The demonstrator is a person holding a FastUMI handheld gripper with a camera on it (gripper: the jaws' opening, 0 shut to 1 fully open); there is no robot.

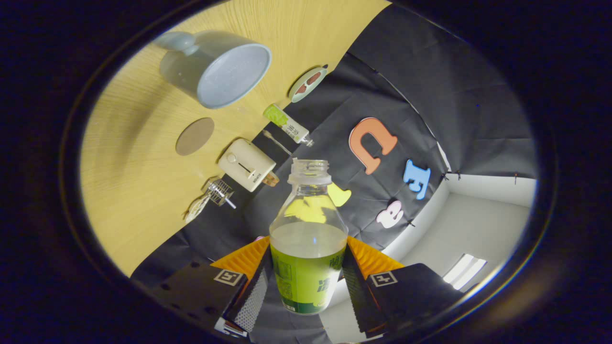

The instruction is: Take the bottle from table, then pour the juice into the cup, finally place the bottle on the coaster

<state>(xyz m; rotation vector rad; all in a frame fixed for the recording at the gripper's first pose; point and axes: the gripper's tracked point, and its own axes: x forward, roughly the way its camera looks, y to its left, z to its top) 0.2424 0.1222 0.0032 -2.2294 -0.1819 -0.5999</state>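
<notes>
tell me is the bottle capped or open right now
Open. The bottle, gripped between the gripper's fingers, has a bare threaded neck with no cap on it, and liquid sits around its shoulder.

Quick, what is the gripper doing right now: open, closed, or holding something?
Gripper: closed on the uncapped bottle, both fingers pressing its labelled body.

Black cloth wall (430, 86), wooden table (134, 157), ceiling light (464, 271).
</notes>
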